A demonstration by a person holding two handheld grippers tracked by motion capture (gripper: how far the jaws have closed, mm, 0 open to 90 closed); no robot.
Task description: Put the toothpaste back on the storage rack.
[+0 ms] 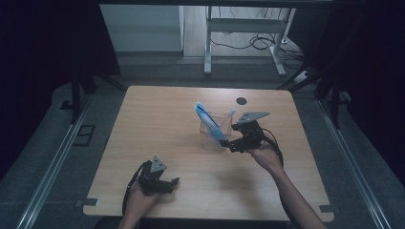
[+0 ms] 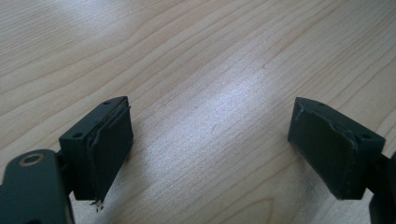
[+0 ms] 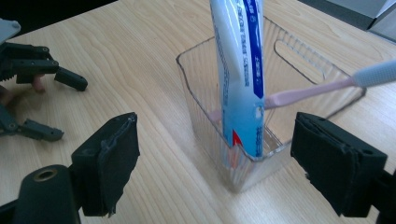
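Observation:
A clear plastic bin point(image 3: 243, 172) point(image 1: 210, 136) stands near the middle of the wooden table point(image 1: 157, 124). A white and blue toothpaste tube point(image 3: 240, 70) point(image 1: 208, 122) stands upright in it, leaning on its near wall. A pink toothbrush point(image 3: 308, 93) with a pale head point(image 1: 231, 114) leans across the bin. My right gripper point(image 3: 215, 168) point(image 1: 228, 144) is open just short of the bin, jaws wide, nothing between them. My left gripper point(image 2: 210, 149) point(image 1: 172, 183) is open over bare wood near the table's front edge; it appears far off in the right gripper view point(image 3: 51, 107).
A round black grommet point(image 1: 241, 100) sits in the tabletop at the far edge. Beyond the table stand a metal desk frame point(image 1: 243, 43) and loose cables on the floor. Rails run along both sides of the table.

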